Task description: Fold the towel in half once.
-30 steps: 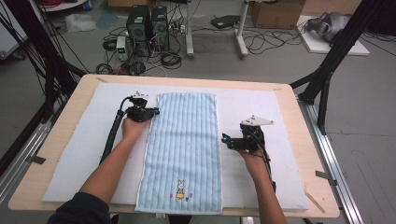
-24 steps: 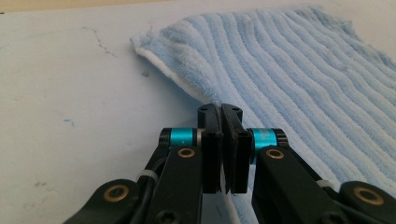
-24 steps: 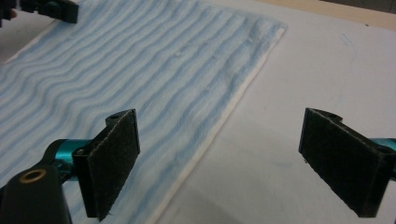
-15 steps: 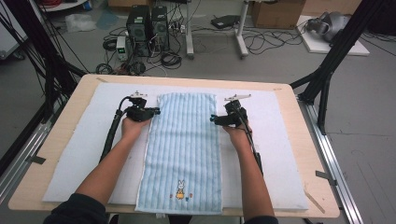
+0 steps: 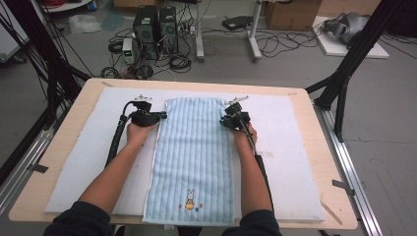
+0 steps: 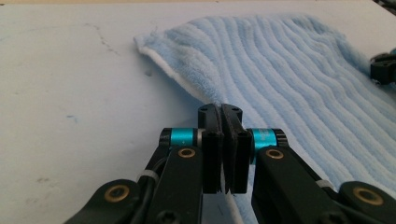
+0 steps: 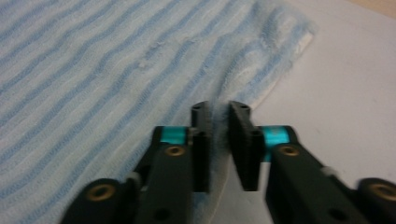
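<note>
High view: pale-blue ribbed towel [image 5: 194,157], rabbit motif.

Both grippers, left [image 5: 160,116] and right [image 5: 222,120], pinch the striped towel's [image 5: 194,152] long edges (far end).

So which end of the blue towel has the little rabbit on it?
The near end of the towel, by the person's elbows: the rabbit sits there; the far end between the grippers is plain stripes.
</note>
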`<state>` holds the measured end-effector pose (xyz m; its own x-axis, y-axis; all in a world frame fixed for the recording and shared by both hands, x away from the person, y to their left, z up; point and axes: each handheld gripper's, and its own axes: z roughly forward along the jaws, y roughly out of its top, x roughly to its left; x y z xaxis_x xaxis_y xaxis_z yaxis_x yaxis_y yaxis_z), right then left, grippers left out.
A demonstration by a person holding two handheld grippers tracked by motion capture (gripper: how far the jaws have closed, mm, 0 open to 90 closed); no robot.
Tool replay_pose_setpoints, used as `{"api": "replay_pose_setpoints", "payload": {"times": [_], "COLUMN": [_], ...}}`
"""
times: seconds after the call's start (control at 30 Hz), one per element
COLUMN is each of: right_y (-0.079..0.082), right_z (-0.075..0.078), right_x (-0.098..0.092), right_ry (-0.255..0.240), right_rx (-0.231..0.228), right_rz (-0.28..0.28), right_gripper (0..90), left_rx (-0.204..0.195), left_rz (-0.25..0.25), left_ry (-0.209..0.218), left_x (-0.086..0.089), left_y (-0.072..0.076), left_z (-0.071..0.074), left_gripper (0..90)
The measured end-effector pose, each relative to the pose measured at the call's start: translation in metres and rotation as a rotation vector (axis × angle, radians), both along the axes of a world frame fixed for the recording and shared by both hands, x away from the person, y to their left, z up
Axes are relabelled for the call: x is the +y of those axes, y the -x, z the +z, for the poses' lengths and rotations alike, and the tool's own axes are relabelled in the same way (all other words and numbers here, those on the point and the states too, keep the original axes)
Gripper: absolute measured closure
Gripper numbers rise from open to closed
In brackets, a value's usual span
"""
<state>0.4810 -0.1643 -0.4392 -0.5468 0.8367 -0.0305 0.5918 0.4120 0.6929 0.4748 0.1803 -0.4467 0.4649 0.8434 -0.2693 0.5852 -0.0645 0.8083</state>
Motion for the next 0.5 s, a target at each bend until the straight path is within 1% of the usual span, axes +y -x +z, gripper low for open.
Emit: {"api": "replay_pose_setpoints", "payload": {"times": [0.03, 0.07, 0.1, 0.13, 0.17, 0.2, 0.23, 0.3, 0.37, 0.43, 0.5], "right_y": [-0.001, -0.002, -0.004, -0.005, -0.005, -0.006, -0.005, -0.004, -0.003, -0.001, 0.002], "right_z": [0.001, 0.001, 0.002, 0.002, 0.004, 0.005, 0.006, 0.009, 0.012, 0.015, 0.019], "right_x": [0.002, 0.004, 0.004, 0.004, 0.002, 0.001, 0.0, 0.0, -0.001, -0.002, -0.002], "right_ry": [0.013, 0.02, 0.026, 0.026, 0.018, -0.001, -0.025, -0.032, -0.039, -0.062, -0.074], "right_rx": [0.001, 0.007, 0.009, 0.001, -0.021, -0.03, -0.042, -0.066, -0.074, -0.08, -0.08], "right_rz": [-0.003, -0.022, -0.036, -0.048, -0.072, -0.082, -0.092, -0.086, -0.074, -0.072, -0.059], "right_gripper": [85.8, 86.0, 86.1, 86.1, 86.1, 86.1, 86.1, 86.0, 86.0, 86.0, 86.0], "left_rx": [-0.001, -0.008, -0.016, -0.023, -0.022, -0.022, -0.03, -0.039, -0.039, -0.041, -0.046], "left_rz": [0.013, 0.026, 0.03, 0.04, 0.043, 0.047, 0.05, 0.049, 0.038, 0.027, 0.012], "left_ry": [0.012, 0.022, 0.021, 0.031, 0.037, 0.041, 0.048, 0.077, 0.085, 0.095, 0.09], "left_x": [0.001, 0.001, 0.001, 0.002, 0.002, 0.002, 0.002, 0.004, 0.005, 0.007, 0.008], "left_y": [-0.001, -0.002, -0.003, -0.004, -0.005, -0.007, -0.007, -0.007, -0.006, -0.004, -0.001], "left_z": [0.0, 0.0, 0.001, 0.002, 0.003, 0.004, 0.006, 0.008, 0.01, 0.012, 0.015], "left_gripper": [86.5, 86.6, 86.6, 86.8, 86.8, 86.8, 86.8, 86.8, 86.7, 86.7, 86.7]}}
